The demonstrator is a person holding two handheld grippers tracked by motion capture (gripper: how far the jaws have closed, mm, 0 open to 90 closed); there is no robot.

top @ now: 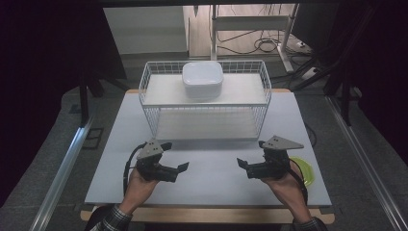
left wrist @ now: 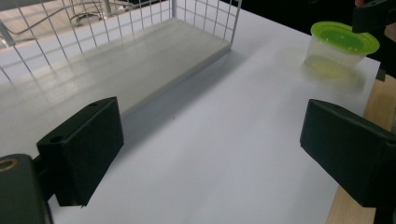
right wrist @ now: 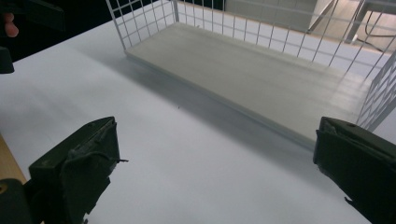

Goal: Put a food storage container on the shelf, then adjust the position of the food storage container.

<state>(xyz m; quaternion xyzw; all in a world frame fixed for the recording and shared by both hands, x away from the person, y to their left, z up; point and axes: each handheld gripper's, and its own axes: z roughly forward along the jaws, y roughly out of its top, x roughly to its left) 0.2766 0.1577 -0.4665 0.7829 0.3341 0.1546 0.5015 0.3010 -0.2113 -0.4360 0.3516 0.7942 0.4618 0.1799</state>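
Presently both grippers, left gripper [top: 184, 167] and right gripper [top: 242, 163], are hovering released over the bare near tabletop [top: 211, 185], holding nothing. Green-lidded cup [top: 306, 171] is sitting just right of the right gripper, near the tabletop's right edge. Likely pre-grasp; next, reorienting rightward. Wire rack [top: 205, 102] is bounding the far side.

White wire rack [top: 204, 98] carrying a white container [top: 202, 79], on a white table [top: 211, 178]. Beside the black right claw [top: 242, 163], a translucent cup [left wrist: 338, 51] with a lime-green lid. The sleeve [top: 113, 219] is plaid.

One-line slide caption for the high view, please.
Both hand-held grippers, left gripper and right gripper, hover open over the white table before a two-tier wire rack bearing a white container.
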